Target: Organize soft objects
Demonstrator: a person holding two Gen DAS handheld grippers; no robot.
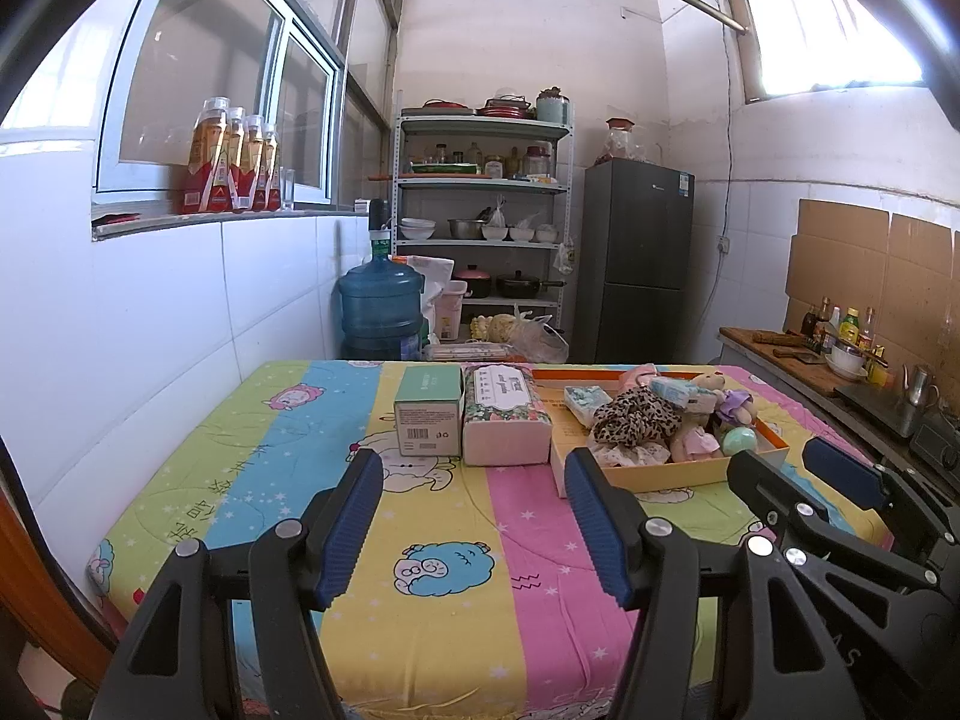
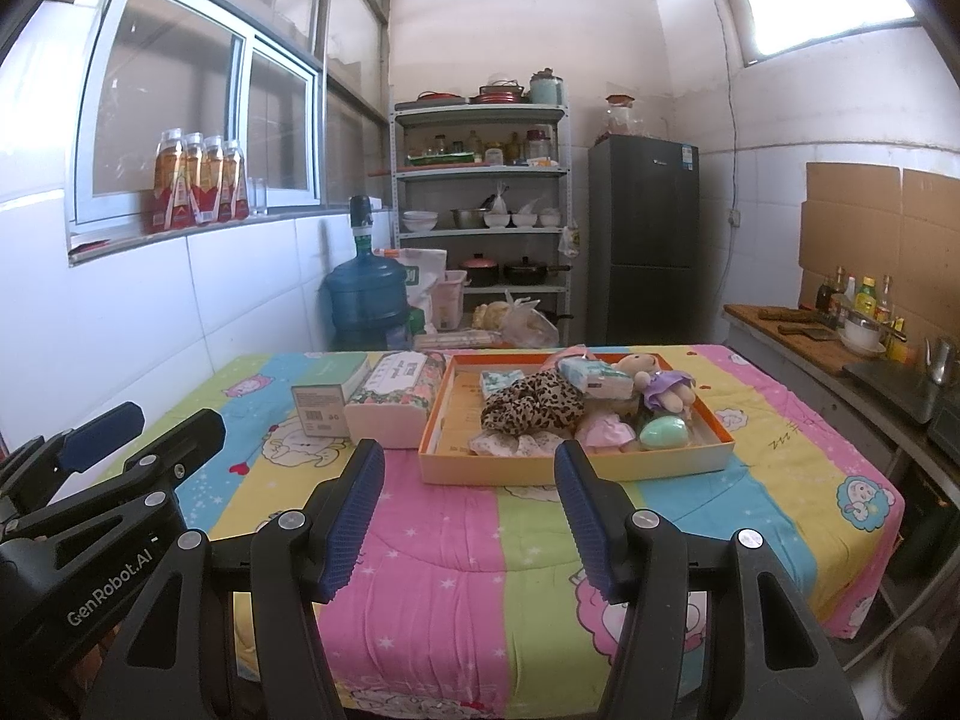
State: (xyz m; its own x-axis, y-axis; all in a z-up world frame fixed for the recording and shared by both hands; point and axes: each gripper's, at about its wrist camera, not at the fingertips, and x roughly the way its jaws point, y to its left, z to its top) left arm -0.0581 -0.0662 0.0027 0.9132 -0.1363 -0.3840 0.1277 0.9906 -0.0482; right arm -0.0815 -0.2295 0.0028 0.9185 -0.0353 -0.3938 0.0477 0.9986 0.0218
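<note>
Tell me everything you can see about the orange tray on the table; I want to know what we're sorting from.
The orange tray is a shallow rectangular box that looks like cardboard, with an orange rim and a pale yellow outer wall. It lies flat on the striped cartoon tablecloth, its left side beside the floral tissue pack. Inside are piled a leopard-print cloth, a small tissue packet, a doll in purple and a green egg. Neither gripper touches it.

Bright window [image 1: 834, 30] glare, fisheye-warped dark edges
</note>
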